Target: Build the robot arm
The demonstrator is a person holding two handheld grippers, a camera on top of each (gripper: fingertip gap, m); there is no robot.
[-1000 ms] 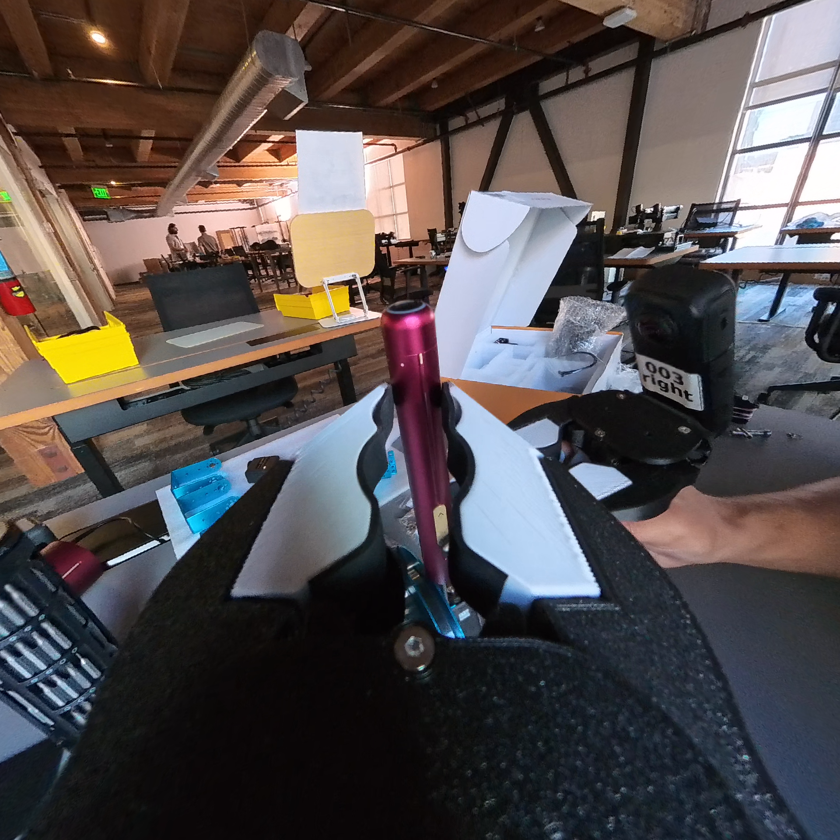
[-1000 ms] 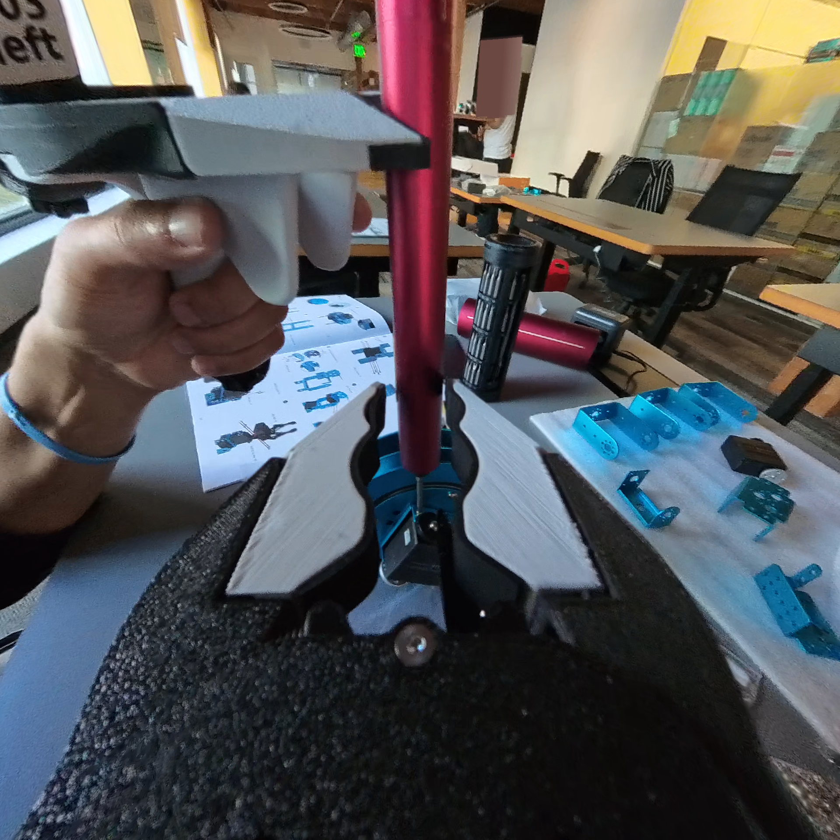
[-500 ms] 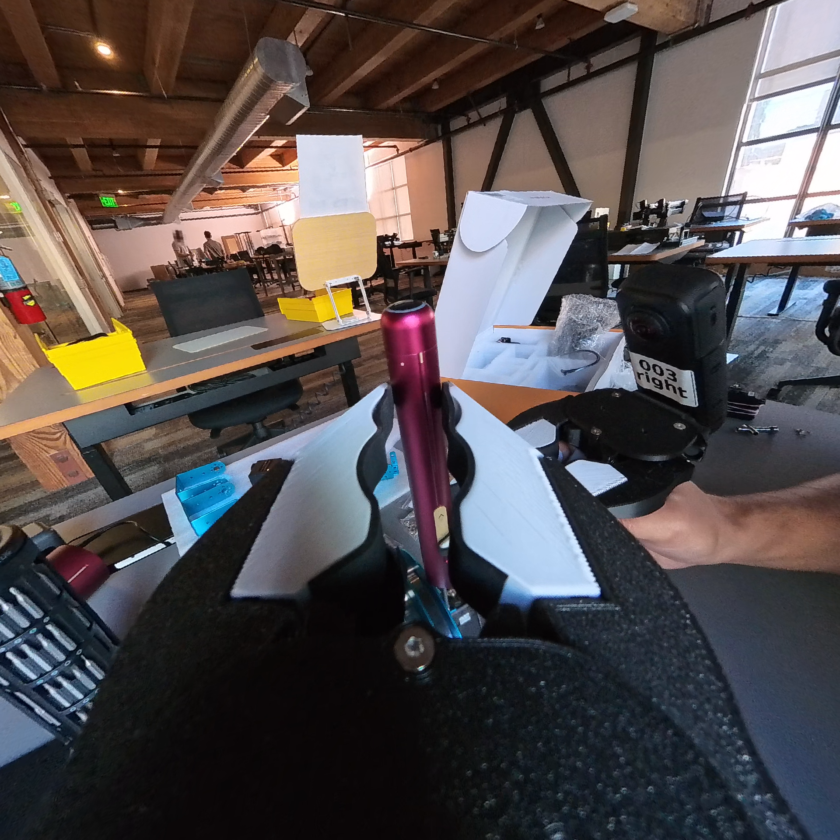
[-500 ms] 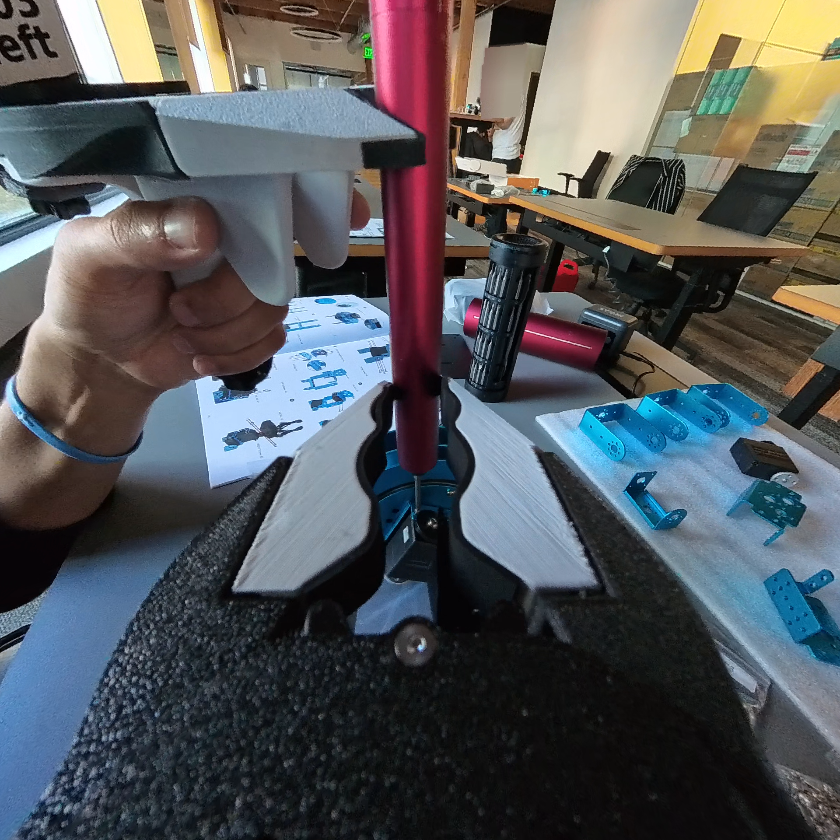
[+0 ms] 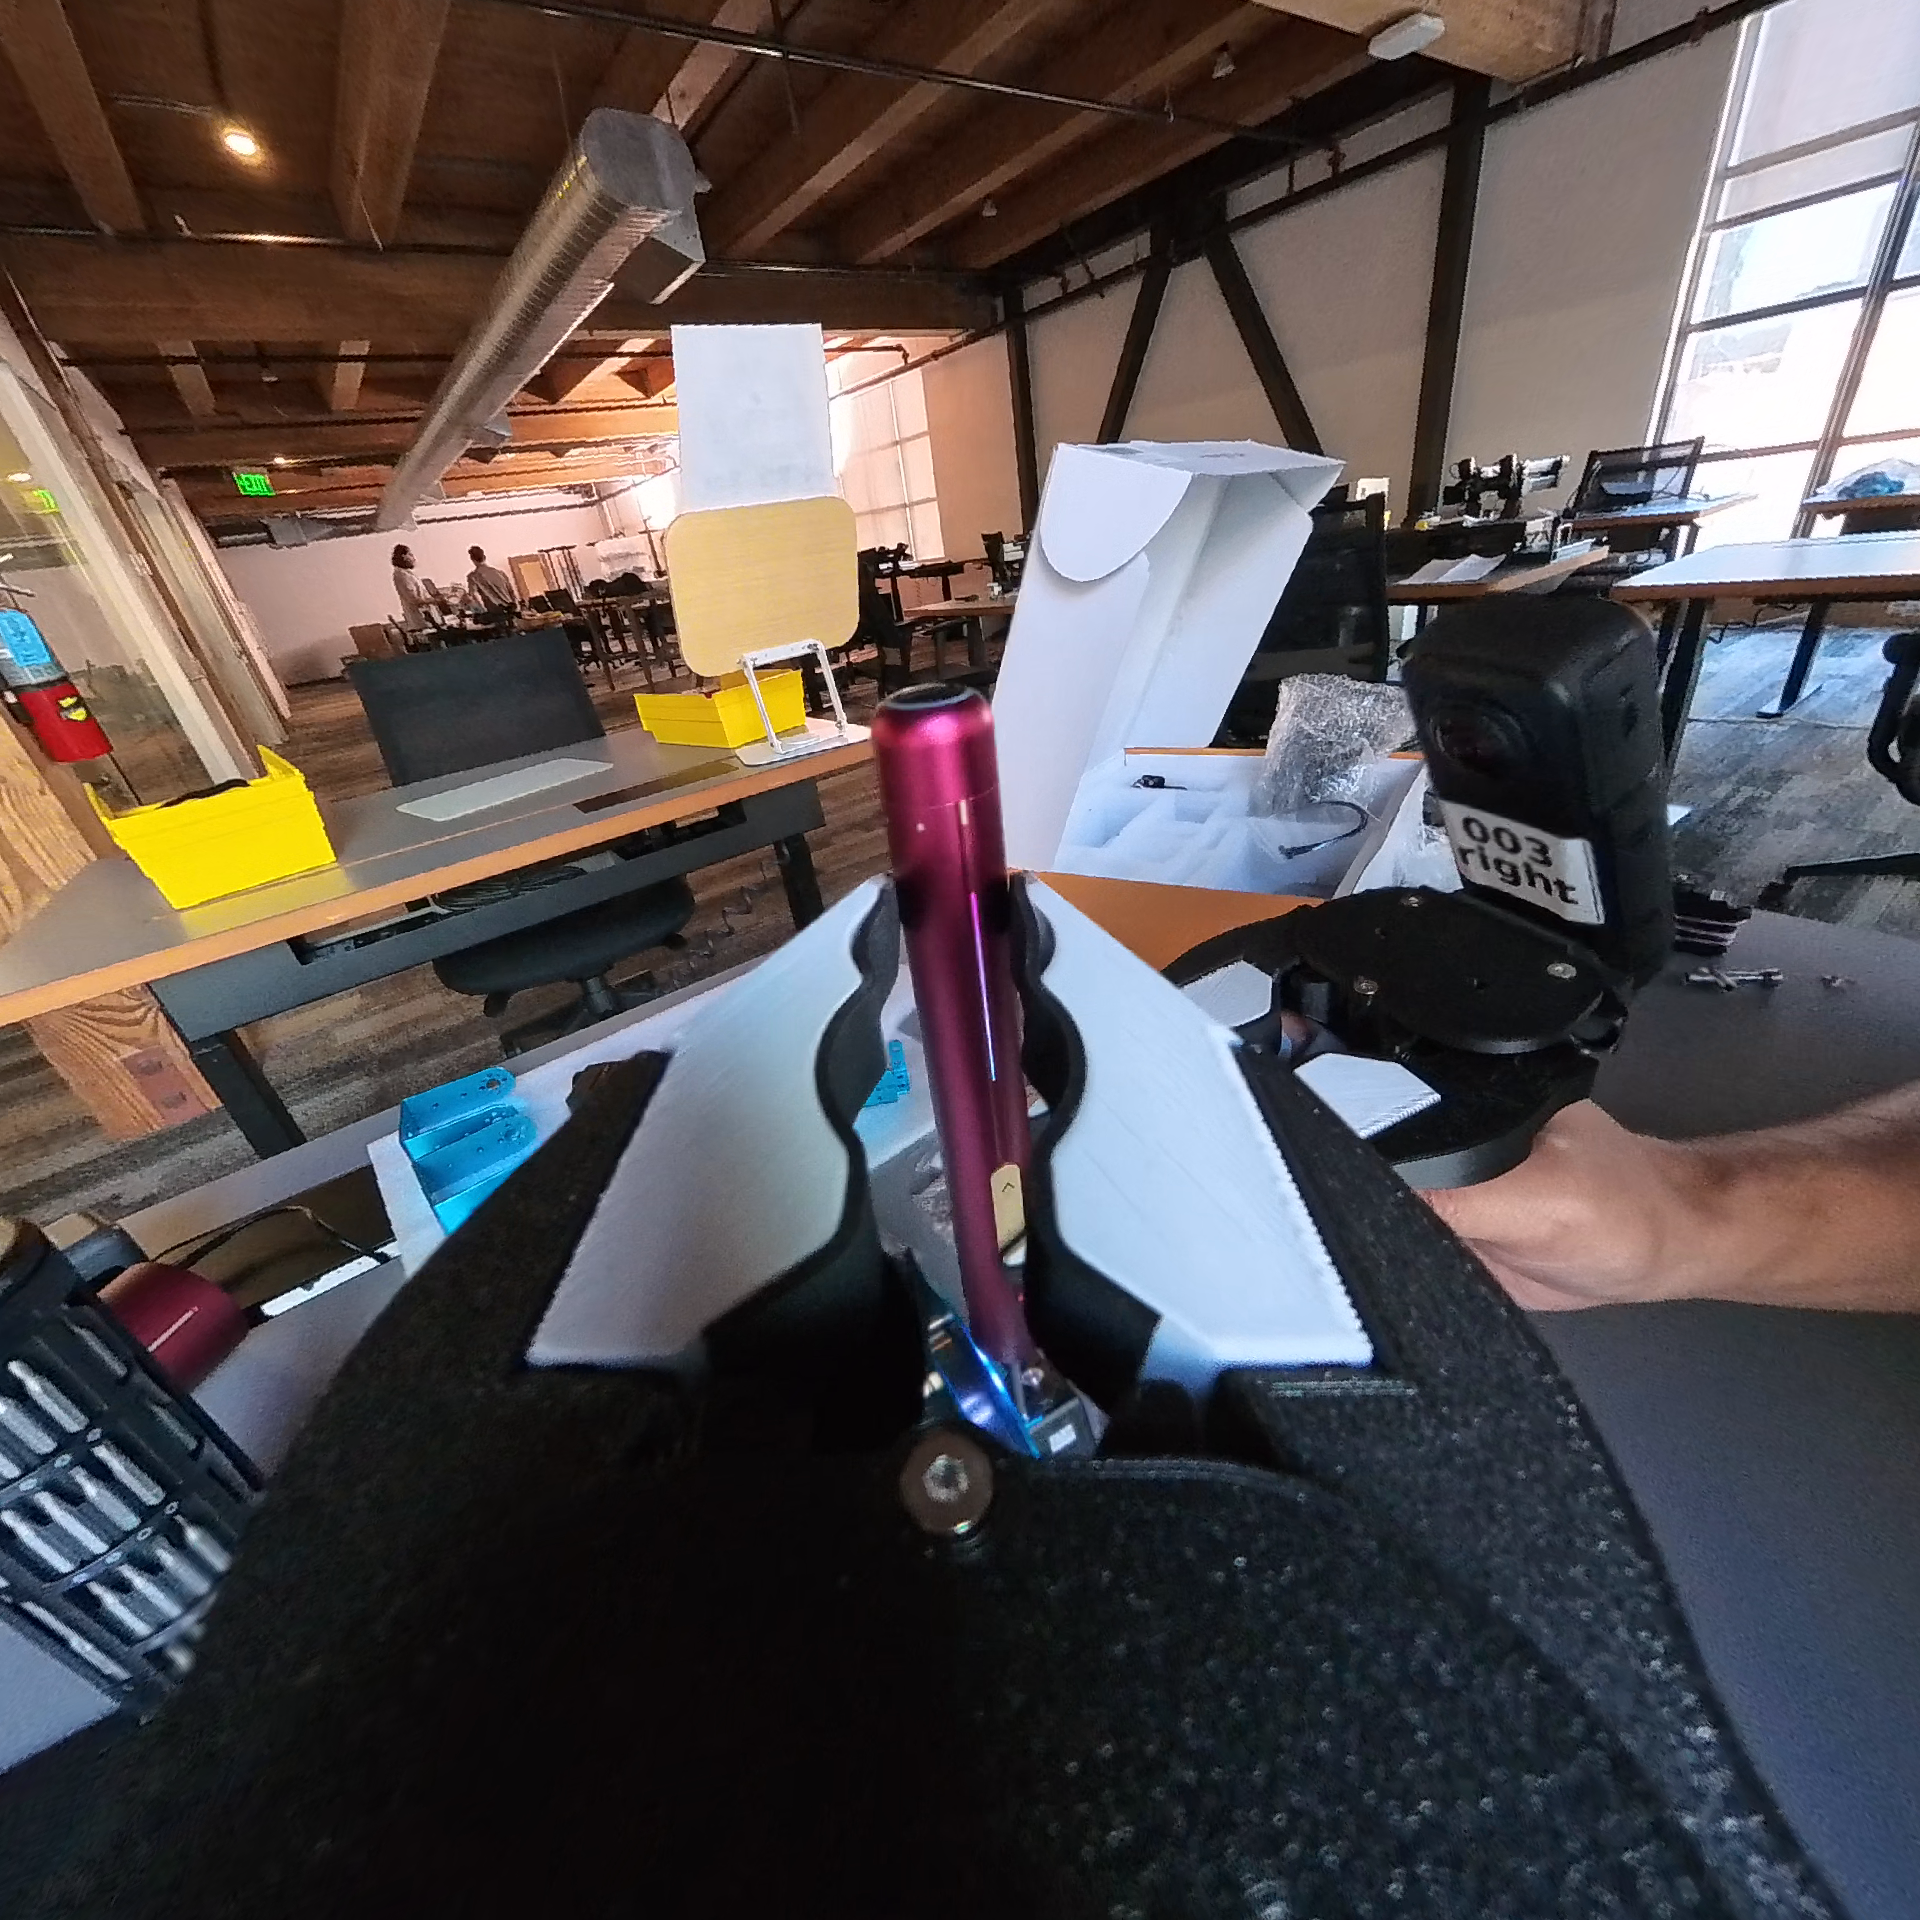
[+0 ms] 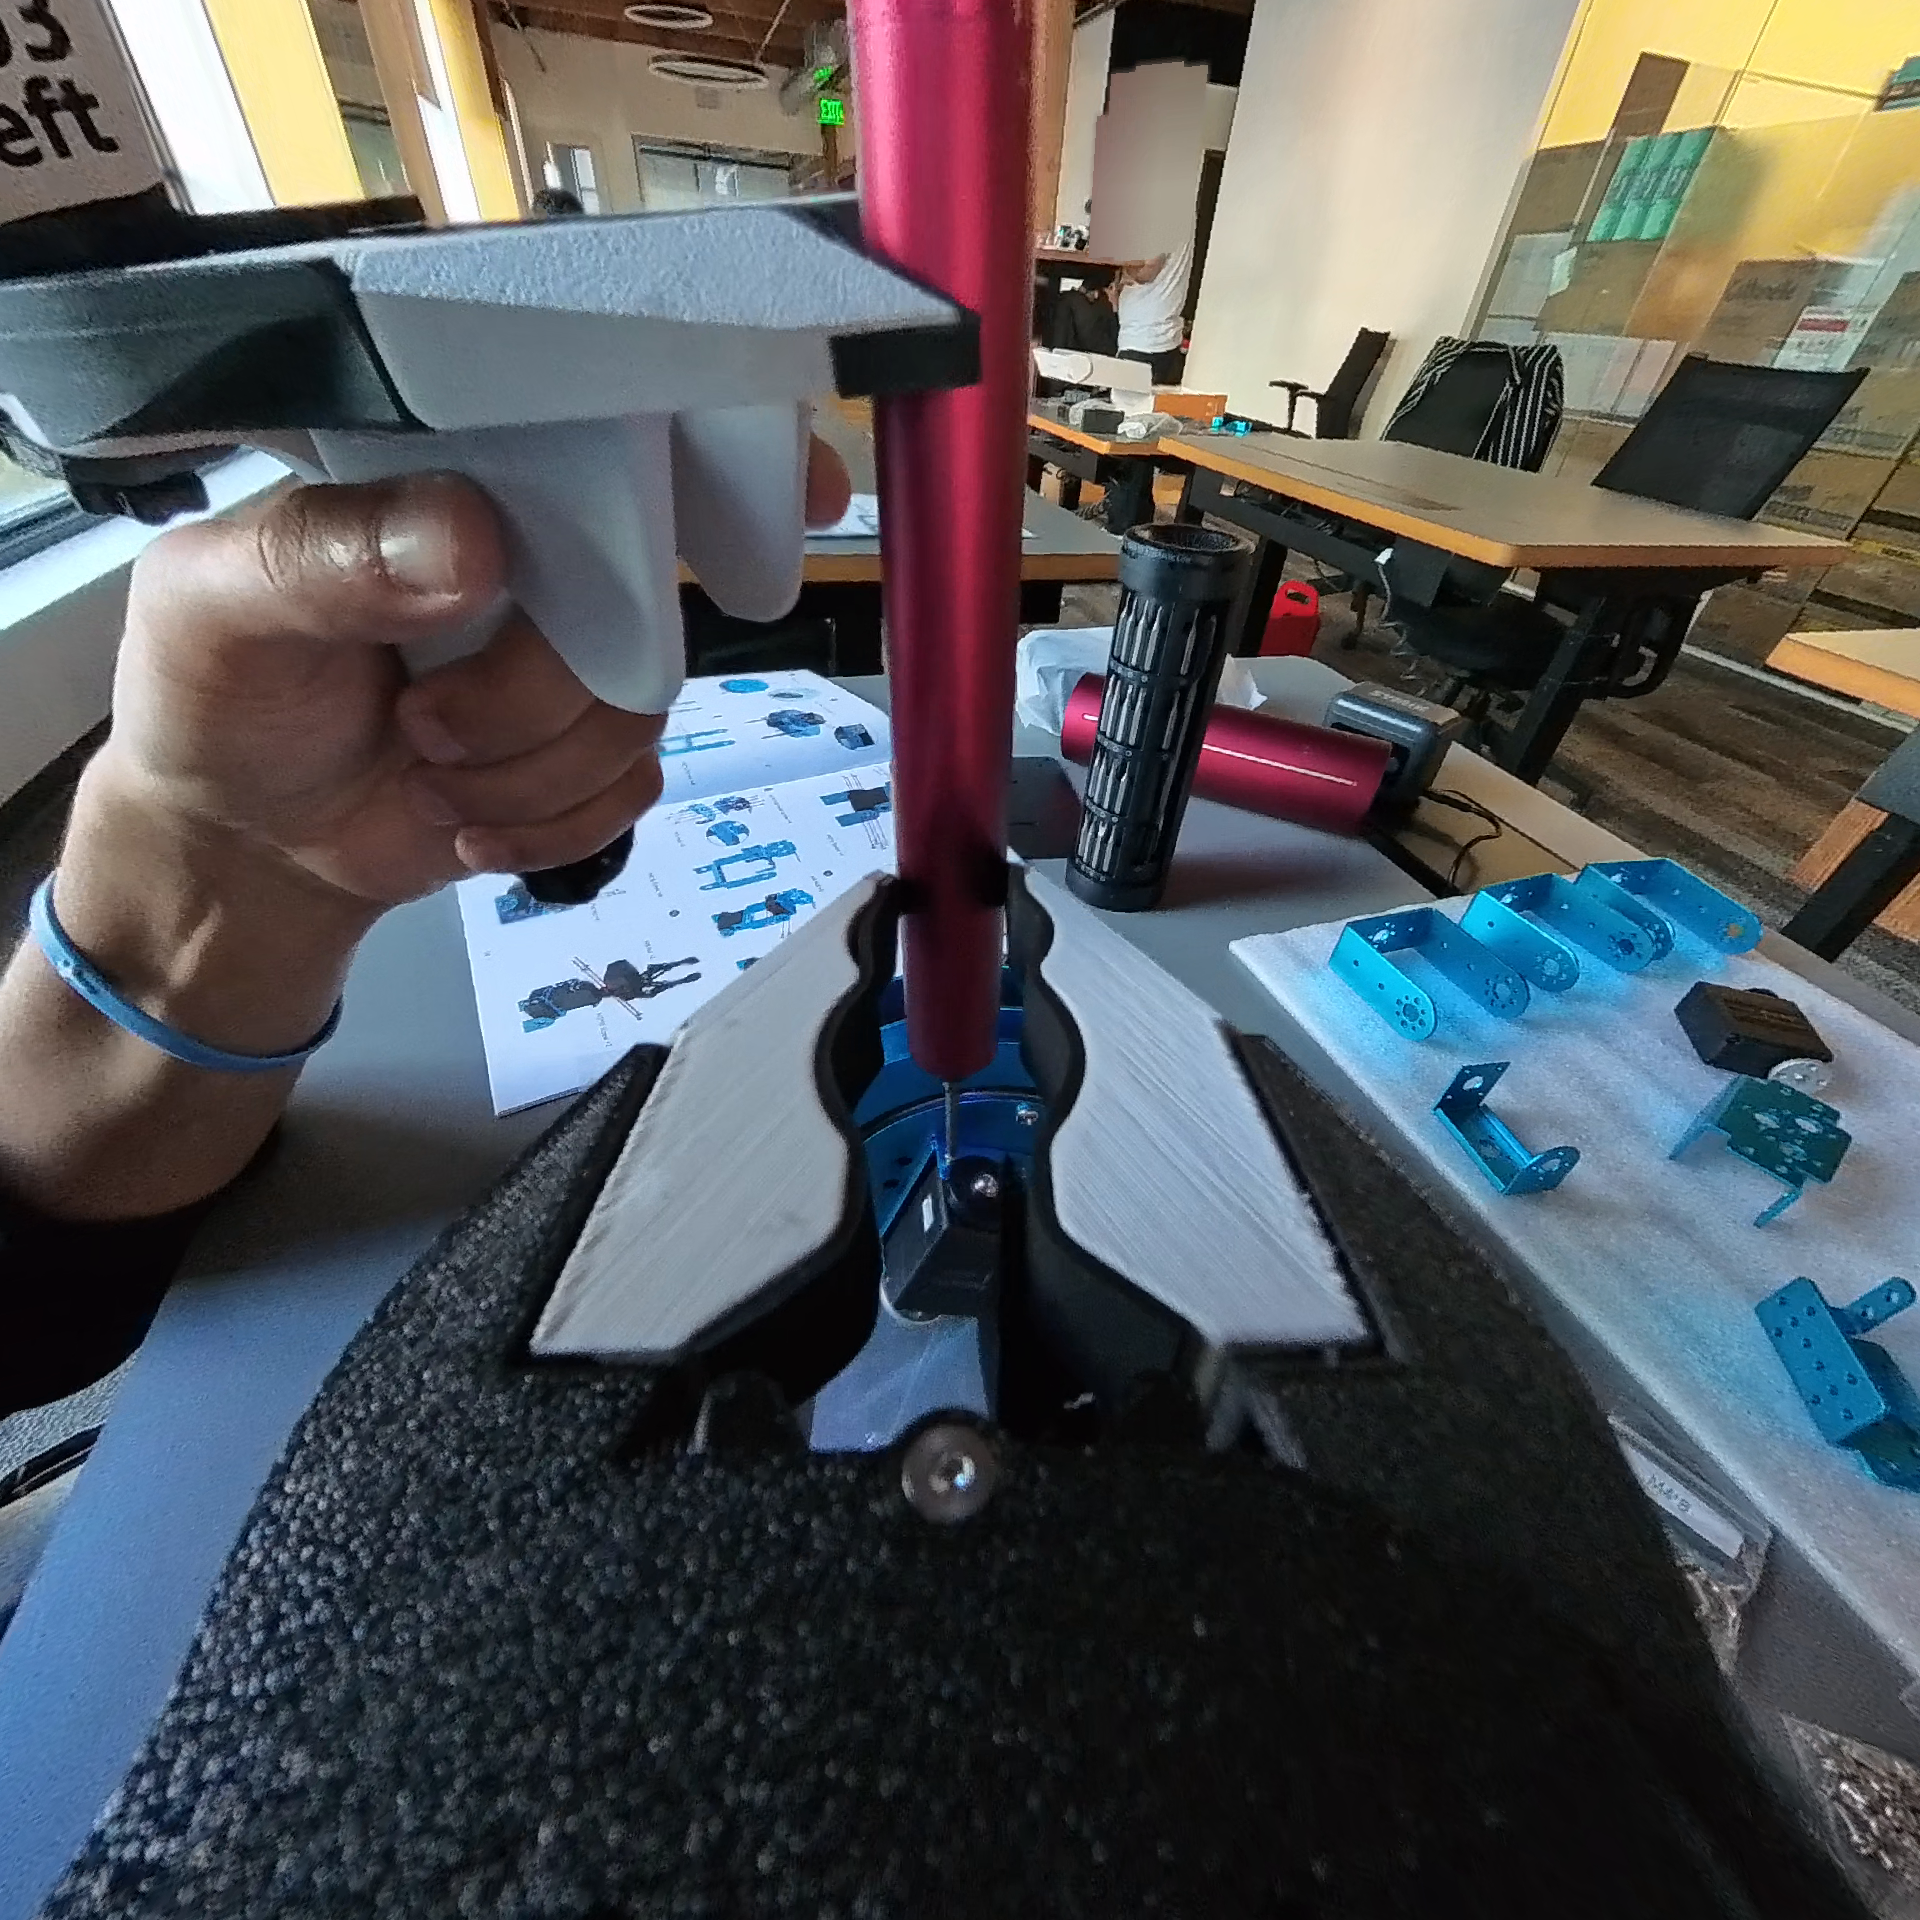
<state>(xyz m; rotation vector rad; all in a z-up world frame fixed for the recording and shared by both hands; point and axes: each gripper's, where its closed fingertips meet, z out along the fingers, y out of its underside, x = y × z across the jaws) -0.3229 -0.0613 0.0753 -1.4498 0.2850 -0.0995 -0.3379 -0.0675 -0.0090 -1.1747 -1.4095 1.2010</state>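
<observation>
Closest in, the left gripper (image 5: 956, 935) has its fingers (image 5: 727, 1122) clamped on a magenta electric screwdriver (image 5: 951, 935), which stands nearly upright between them, top end just above the fingertips. In the right wrist view that same screwdriver (image 6: 940, 623) drops straight down, its thin bit meeting a dark screw (image 6: 982, 1182) on a blue and black servo assembly (image 6: 935, 1195). The right gripper (image 6: 951, 894) has its fingers (image 6: 1164, 1143) drawn in narrow on either side of that assembly; whether they actually press on it, I cannot tell. The left hand (image 6: 343, 727) wraps the pale grip of the left gripper, a blue band on the wrist. Just beyond on the grey table (image 6: 343, 1143), an open instruction sheet (image 6: 644, 894) lies flat, and to the right a white foam sheet (image 6: 1621, 1195) carries several blue metal brackets (image 6: 1527, 935) and a small black block (image 6: 1751, 1029). Behind the fingertips a black bit holder (image 6: 1153, 727) stands upright, with a red cylinder (image 6: 1268, 764) lying on its side just beside it. From the left wrist view, the right hand (image 5: 1621, 1216) holds the right gripper's black body, and further back an open white box (image 5: 1153, 665) stands with its lid up, then a desk with a yellow bin (image 5: 208, 831).
</observation>
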